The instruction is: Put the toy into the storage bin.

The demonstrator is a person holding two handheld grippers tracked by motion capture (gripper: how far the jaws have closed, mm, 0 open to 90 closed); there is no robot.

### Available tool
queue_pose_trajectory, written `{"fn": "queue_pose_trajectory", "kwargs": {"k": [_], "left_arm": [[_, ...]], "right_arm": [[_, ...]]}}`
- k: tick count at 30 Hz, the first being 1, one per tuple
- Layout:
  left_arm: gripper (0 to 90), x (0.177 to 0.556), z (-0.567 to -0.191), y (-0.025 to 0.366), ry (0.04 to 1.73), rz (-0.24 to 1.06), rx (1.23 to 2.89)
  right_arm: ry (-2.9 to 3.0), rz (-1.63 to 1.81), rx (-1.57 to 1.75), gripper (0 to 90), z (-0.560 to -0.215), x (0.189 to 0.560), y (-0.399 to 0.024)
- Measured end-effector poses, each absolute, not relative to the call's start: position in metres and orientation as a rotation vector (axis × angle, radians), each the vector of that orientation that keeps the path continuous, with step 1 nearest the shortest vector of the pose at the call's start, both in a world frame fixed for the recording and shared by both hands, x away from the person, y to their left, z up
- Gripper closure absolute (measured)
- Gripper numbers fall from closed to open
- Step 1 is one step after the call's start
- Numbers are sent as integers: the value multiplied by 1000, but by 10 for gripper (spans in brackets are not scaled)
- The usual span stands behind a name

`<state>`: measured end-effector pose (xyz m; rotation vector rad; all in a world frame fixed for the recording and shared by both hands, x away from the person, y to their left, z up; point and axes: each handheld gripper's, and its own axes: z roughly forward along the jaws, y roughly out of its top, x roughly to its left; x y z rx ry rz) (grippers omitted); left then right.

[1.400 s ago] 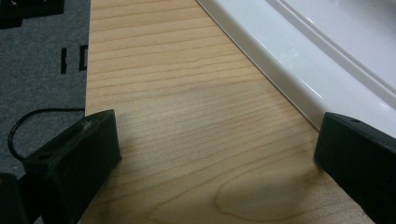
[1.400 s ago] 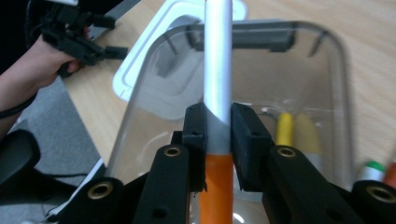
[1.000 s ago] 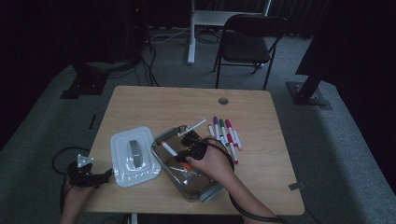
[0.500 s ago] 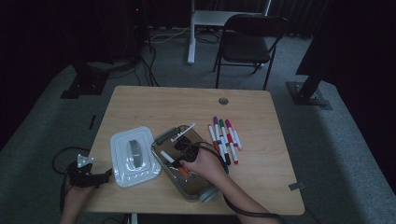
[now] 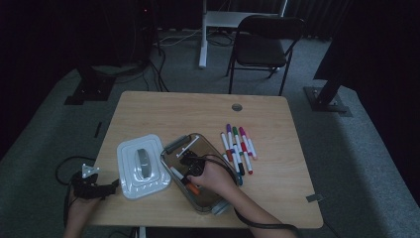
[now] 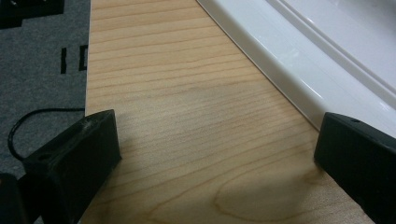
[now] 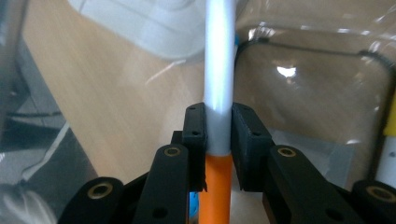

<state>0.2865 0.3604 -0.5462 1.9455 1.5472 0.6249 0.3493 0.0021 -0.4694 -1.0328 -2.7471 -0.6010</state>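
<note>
We find the right claw clamped on an orange-capped marker, its jaws pressing the white barrel just above the point where the orange cap begins. In the right gripper view the barrel runs straight ahead of the claw, and the orange end sits back between the jaw arms. In the high view the right claw is inside the clear container, and the marker it holds lies slanted just beside it, within the container walls. Ahead of this claw in its own view we see the container's clear wall and dark rim seal, with bare wood beyond.

The left claw stands apart with nothing between its jaws, low over the worktop. The edge of the white lid lies just beside its right jaw; we cannot tell whether they touch. In the high view the left claw sits at the worktop's near left corner, and the lid lies just beyond it, between the two claws.

A row of loose markers lies on the worktop on the far side of the right claw from the lid, just outside the container.
</note>
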Motion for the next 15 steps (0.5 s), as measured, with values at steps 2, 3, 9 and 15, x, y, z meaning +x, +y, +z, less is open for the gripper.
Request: {"fn": "queue_pose_trajectory", "kwargs": {"k": [2, 3, 9, 15], "left_arm": [[7, 287, -546, 360, 1547, 625, 1945], [7, 287, -546, 360, 1547, 625, 1946], [7, 287, -546, 360, 1547, 625, 1946], [7, 287, -546, 360, 1547, 625, 1945]], "right_arm": [[-2743, -582, -1030, 763, -470, 349, 3], [-2740, -571, -1027, 763, -471, 349, 4], [-2753, -494, -985, 757, -478, 346, 8], [-2769, -471, -977, 737, -481, 346, 9]]}}
